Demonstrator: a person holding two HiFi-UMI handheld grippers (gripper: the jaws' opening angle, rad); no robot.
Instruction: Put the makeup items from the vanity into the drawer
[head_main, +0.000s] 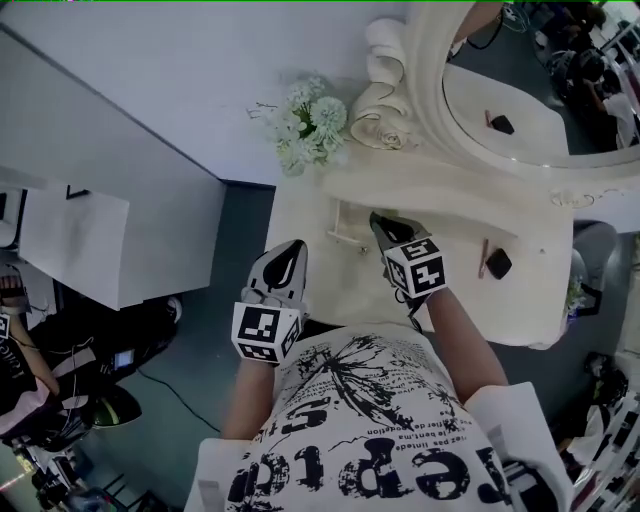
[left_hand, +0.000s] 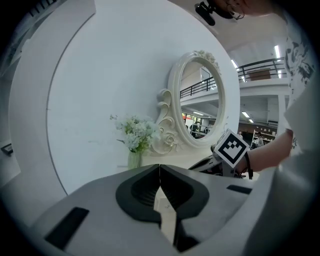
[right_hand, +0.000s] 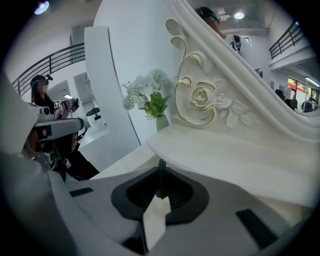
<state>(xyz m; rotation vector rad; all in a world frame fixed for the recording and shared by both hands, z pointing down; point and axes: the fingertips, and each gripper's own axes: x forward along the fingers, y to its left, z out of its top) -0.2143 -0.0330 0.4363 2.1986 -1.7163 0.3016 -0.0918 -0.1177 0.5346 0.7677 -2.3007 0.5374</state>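
Note:
A black compact (head_main: 498, 263) and a thin brown pencil-like stick (head_main: 483, 258) lie on the right part of the cream vanity top (head_main: 310, 215). A small drawer front with a bar handle (head_main: 346, 240) sits under the vanity's raised shelf. My right gripper (head_main: 378, 222) (right_hand: 161, 169) hovers just right of that handle, with its jaws together and nothing clearly held. The left gripper (head_main: 290, 252) (left_hand: 160, 170) hangs over the vanity's front left edge, shut and empty. Its view shows the right gripper's marker cube (left_hand: 231, 147).
A vase of white flowers (head_main: 310, 125) (left_hand: 135, 134) (right_hand: 149, 97) stands at the vanity's back left beside the ornate oval mirror (head_main: 440, 120) (left_hand: 175, 100). White partition walls (head_main: 110, 170) flank the left. Another person (right_hand: 42, 95) stands farther off at the left.

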